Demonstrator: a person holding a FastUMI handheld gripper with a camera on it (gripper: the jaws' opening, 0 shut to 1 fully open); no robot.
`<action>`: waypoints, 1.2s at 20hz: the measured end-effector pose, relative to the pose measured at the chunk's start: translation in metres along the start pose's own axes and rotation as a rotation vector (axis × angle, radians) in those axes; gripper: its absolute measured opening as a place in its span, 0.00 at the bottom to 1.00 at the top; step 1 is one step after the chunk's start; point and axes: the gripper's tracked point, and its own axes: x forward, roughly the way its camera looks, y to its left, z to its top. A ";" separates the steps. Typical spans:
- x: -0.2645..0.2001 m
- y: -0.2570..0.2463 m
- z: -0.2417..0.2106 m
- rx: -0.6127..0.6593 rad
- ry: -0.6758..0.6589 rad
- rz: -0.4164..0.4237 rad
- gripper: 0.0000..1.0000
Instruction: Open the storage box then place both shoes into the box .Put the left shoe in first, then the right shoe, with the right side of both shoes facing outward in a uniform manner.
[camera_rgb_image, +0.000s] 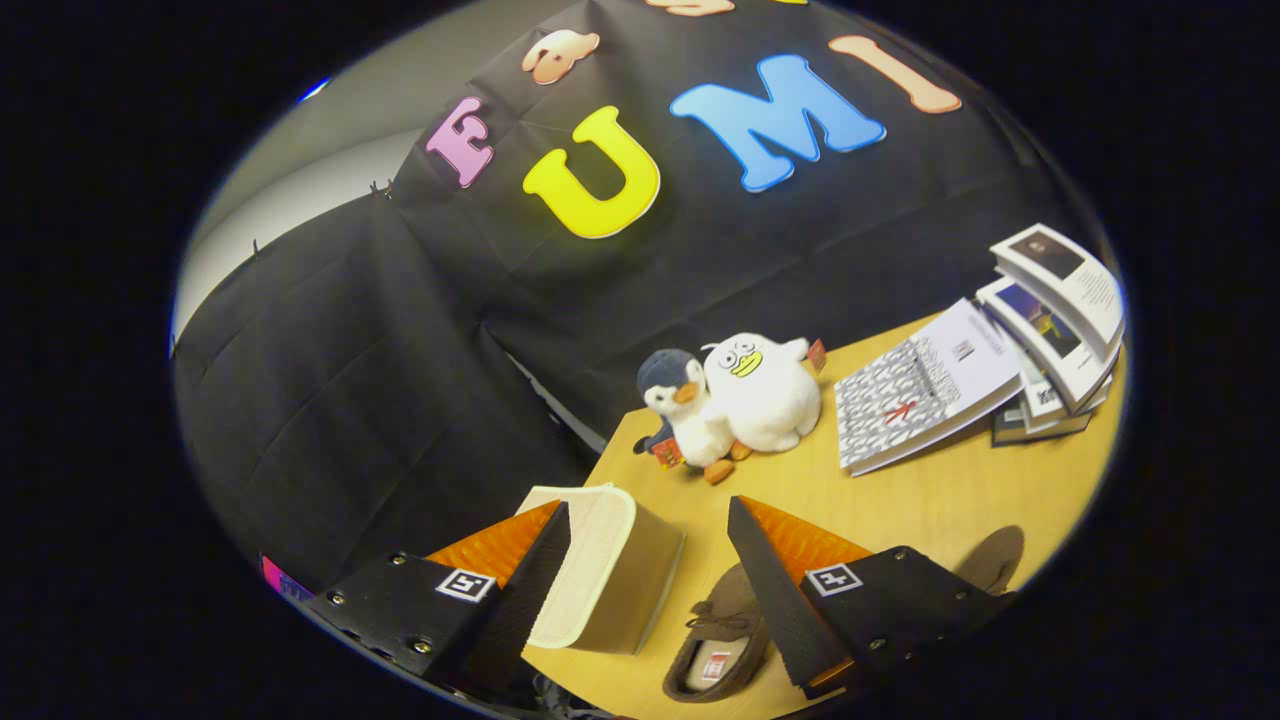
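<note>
The tongs (648, 520) hang apart, gripping nothing. Between them on the desk (900, 500) sit the closed storage box (610, 565) and, at its 4 o'clock, a brown shoe (722, 640).

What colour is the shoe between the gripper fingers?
Brown, with a pale insole. The shoe shows best in the gripper view, between the open gripper fingers.

You look from the gripper (650, 560), tilted, down along its two parted fingers at the near table (900, 510) edge. The storage box (610, 570) and a shoe (725, 640) sit close; the booth wall rises beyond.
</note>
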 end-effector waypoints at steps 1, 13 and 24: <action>0.005 0.003 -0.010 0.036 0.029 0.030 0.97; 0.063 0.025 -0.094 0.281 0.306 0.228 0.97; 0.110 0.038 -0.131 0.408 0.436 0.306 0.96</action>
